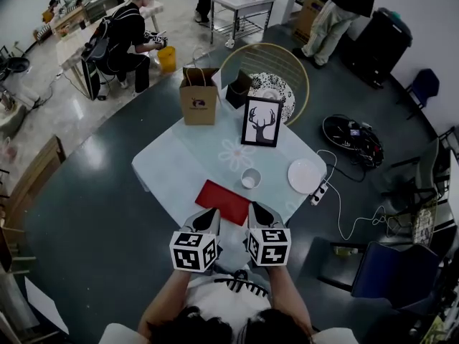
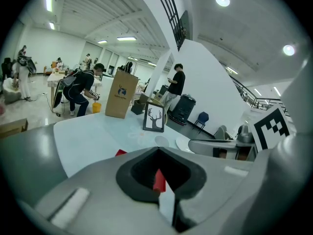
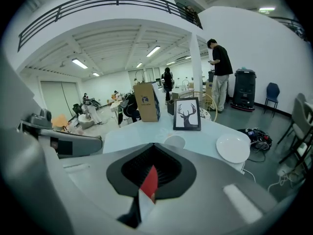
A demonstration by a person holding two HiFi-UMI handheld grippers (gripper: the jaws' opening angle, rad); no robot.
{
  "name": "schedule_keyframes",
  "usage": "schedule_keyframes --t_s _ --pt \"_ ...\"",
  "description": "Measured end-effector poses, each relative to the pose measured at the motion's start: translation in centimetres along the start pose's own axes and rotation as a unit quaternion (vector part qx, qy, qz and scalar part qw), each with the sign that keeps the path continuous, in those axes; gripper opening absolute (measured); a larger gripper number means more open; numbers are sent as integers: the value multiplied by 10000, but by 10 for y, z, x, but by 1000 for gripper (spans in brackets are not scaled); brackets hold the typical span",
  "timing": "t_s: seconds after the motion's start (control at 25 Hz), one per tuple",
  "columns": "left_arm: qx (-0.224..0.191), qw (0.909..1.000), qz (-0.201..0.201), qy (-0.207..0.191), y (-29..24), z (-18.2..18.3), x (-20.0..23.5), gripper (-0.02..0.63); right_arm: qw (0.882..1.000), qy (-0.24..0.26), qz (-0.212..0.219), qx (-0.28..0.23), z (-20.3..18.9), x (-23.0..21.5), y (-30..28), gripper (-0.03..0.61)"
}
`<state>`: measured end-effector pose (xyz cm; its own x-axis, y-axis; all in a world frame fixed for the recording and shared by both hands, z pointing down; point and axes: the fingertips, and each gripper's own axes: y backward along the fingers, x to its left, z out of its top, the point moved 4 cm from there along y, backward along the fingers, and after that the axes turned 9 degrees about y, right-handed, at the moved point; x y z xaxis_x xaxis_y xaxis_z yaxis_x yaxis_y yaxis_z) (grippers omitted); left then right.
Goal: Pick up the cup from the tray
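**A:** Are the grippers carrying anything?

**B:** No. The left gripper (image 1: 208, 219) and the right gripper (image 1: 258, 213) are both showing their jaws pressed together with nothing between them. They are hovering side by side over the near edge of the red tray (image 1: 224, 201).

**A:** Where is the cup sitting?

**B:** The cup (image 1: 250, 179) is standing upright just ahead of the right gripper. It seems to be resting just past the tray's far corner, not on it.

**A:** How is it going to handle?

**B:** I'm judging it light, stiff and glossy, so slippery and breakable. I'm thinking the jaws need opening first, then closing gently across the wall below the rim.

**A:** And the surroundings?

**B:** The white table (image 1: 161, 165) is lying flat and smooth. A plate (image 1: 305, 175) is sitting ahead and to the right. A deer picture (image 1: 261, 122) is standing beyond the cup, and a paper bag (image 1: 199, 97) is standing farther off to the left. Beyond those, people are working in a big hall.
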<state>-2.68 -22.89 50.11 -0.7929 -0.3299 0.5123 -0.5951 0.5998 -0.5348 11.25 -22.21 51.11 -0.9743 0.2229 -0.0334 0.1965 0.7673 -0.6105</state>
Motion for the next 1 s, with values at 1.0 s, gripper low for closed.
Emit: schedule_keyframes --t_s 1.0 --pt "55 9999 -124 -82 -3 0 -5 0 9998 165 -56 15 -2 2 0 25"
